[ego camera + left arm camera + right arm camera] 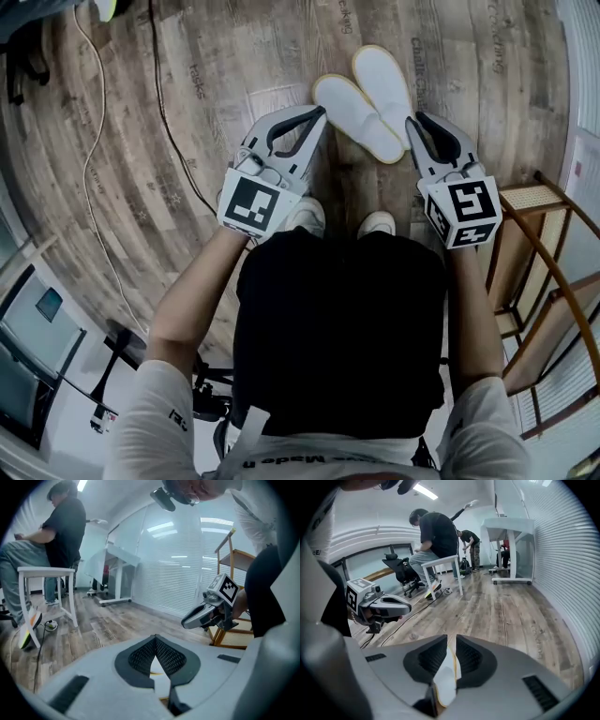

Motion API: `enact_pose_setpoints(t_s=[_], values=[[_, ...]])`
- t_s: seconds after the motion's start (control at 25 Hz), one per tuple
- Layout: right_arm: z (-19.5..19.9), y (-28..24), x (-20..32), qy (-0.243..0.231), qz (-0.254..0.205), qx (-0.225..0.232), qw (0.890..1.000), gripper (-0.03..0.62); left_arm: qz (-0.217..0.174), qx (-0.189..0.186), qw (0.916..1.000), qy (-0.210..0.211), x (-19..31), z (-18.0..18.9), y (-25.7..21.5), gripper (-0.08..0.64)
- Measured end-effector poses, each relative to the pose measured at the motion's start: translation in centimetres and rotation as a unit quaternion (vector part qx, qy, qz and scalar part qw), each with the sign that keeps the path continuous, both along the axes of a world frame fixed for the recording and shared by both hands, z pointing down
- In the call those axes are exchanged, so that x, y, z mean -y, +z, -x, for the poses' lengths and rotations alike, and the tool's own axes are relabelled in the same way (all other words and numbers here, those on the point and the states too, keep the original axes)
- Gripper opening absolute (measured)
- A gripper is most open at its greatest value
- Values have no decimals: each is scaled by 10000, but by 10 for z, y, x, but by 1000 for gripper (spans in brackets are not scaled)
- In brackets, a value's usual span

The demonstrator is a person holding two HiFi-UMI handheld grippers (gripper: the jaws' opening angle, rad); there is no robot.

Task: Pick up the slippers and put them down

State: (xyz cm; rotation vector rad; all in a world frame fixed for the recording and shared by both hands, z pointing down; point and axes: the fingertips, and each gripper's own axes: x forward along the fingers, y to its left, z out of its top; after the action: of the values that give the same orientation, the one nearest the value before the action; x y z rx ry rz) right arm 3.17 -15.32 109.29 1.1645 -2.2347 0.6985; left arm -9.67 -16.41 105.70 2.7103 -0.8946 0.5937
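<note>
Two white slippers with yellow rims hang over the wooden floor in the head view. My left gripper (322, 112) is shut on the end of the left slipper (356, 117). My right gripper (412, 120) is shut on the edge of the right slipper (384, 82). In the left gripper view the jaws (155, 638) meet at the tips, with a strip of white slipper (159, 682) pinched behind them. In the right gripper view the slipper (446, 677) stands on edge between the pads of the right gripper (451, 640). Each gripper also shows in the other's view, both at about the same height.
A wooden rack (539, 272) stands close on my right. Cables (94, 169) trail across the floor on the left. My own shoes (305, 216) are below the grippers. A person sits at a white stool (47, 573), and a white desk (508, 527) stands by the blinds.
</note>
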Motion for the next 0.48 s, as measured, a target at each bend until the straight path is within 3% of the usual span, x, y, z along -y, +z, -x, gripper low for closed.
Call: enact_pose_setpoints(t_s=[0.28, 0.48], values=[[-2, -144, 19, 126, -363, 156, 9991, 54, -48, 40, 9999, -100, 10, -3, -132, 11], [-3, -255, 25, 200, -515, 249, 9982, 51, -171, -233, 9993, -234, 14, -10, -252, 11]])
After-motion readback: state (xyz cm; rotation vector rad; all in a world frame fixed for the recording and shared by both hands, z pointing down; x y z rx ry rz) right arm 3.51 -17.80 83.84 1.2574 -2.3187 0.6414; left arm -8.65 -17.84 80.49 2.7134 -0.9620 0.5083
